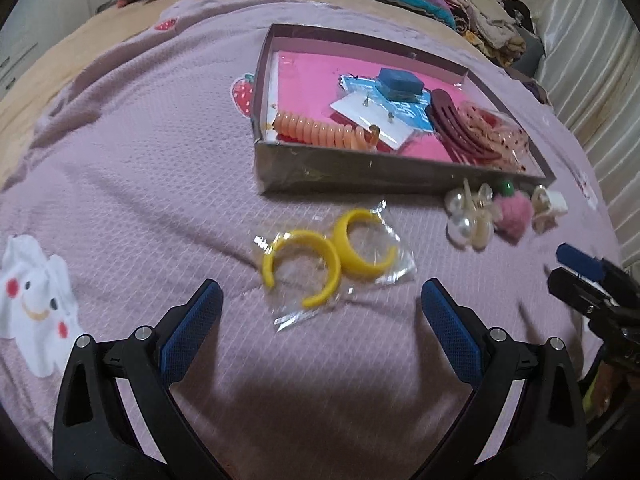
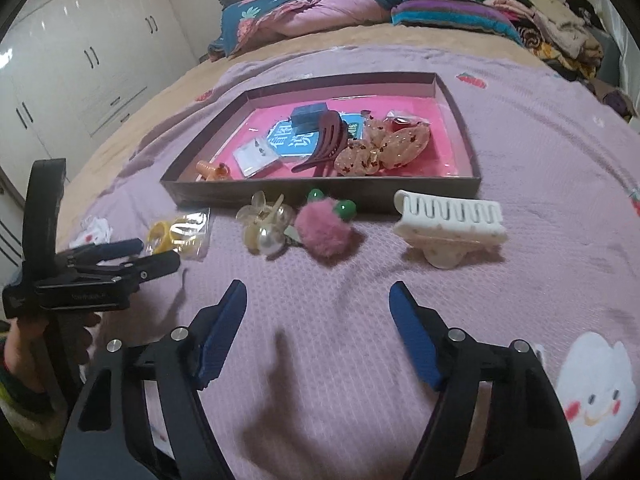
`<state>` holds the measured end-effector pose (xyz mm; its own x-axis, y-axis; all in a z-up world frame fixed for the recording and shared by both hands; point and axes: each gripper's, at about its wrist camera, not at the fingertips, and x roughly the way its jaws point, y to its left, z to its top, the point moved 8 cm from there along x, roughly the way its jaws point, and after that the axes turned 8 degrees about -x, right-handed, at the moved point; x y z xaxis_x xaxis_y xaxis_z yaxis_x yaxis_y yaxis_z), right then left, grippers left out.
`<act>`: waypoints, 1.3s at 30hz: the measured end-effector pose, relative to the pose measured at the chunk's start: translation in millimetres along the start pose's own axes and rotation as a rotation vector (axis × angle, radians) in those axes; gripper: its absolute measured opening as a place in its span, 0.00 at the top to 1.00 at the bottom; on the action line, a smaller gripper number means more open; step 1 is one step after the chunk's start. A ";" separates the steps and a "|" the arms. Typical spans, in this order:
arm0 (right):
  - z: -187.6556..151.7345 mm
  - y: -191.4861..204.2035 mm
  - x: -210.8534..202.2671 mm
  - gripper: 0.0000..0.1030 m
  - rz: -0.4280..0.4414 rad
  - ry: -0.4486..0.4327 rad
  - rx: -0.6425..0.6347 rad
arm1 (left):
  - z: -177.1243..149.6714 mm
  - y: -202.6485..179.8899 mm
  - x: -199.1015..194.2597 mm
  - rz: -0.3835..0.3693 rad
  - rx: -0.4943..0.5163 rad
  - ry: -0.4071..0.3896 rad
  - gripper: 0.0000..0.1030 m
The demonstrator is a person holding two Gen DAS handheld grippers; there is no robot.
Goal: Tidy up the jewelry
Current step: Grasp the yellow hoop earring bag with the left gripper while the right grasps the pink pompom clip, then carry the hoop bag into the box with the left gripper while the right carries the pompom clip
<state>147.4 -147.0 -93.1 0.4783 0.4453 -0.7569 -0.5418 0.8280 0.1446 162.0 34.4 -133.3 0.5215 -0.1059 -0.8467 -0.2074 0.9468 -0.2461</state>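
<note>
A shallow brown box [image 1: 360, 168] [image 2: 320, 196] with a pink floor lies on the purple bedspread and holds an orange coil tie [image 1: 320, 130], cards, a dark red claw clip [image 1: 460, 128] [image 2: 324, 140] and speckled clips [image 2: 384, 146]. In front of it lie yellow hoop earrings in a clear bag [image 1: 328, 260] [image 2: 176, 236], a pearl clip [image 1: 470, 216] [image 2: 264, 224], a pink fuzzy clip [image 1: 514, 212] [image 2: 326, 230] and a white claw clip [image 2: 448, 224] [image 1: 548, 204]. My left gripper [image 1: 322, 300] is open just before the yellow earrings. My right gripper [image 2: 318, 300] is open, short of the pink clip.
The bedspread [image 1: 160, 160] carries white cartoon patches [image 1: 34, 300] [image 2: 596, 392]. Folded quilts and clothes [image 2: 320, 4] pile at the far edge. White wardrobes [image 2: 80, 60] stand at left. Each gripper shows in the other's view: the right one [image 1: 576, 272], the left one [image 2: 156, 254].
</note>
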 end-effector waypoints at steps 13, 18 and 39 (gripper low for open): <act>24.7 -9.5 38.2 0.66 0.038 0.017 0.075 | 13.9 -5.7 4.3 0.027 0.032 -0.047 0.57; 27.7 -9.5 39.8 0.77 0.019 -0.004 0.064 | 12.3 -4.2 -3.0 0.002 0.020 -0.047 0.66; 17.0 1.8 -63.8 0.78 0.016 -0.159 0.007 | 4.8 -55.4 -61.2 -0.113 0.084 -0.110 0.73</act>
<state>127.7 -168.1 -33.8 0.5736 0.5063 -0.6439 -0.5456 0.8225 0.1608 145.6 -10.1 -65.6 0.6256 -0.1833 -0.7583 -0.0747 0.9535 -0.2921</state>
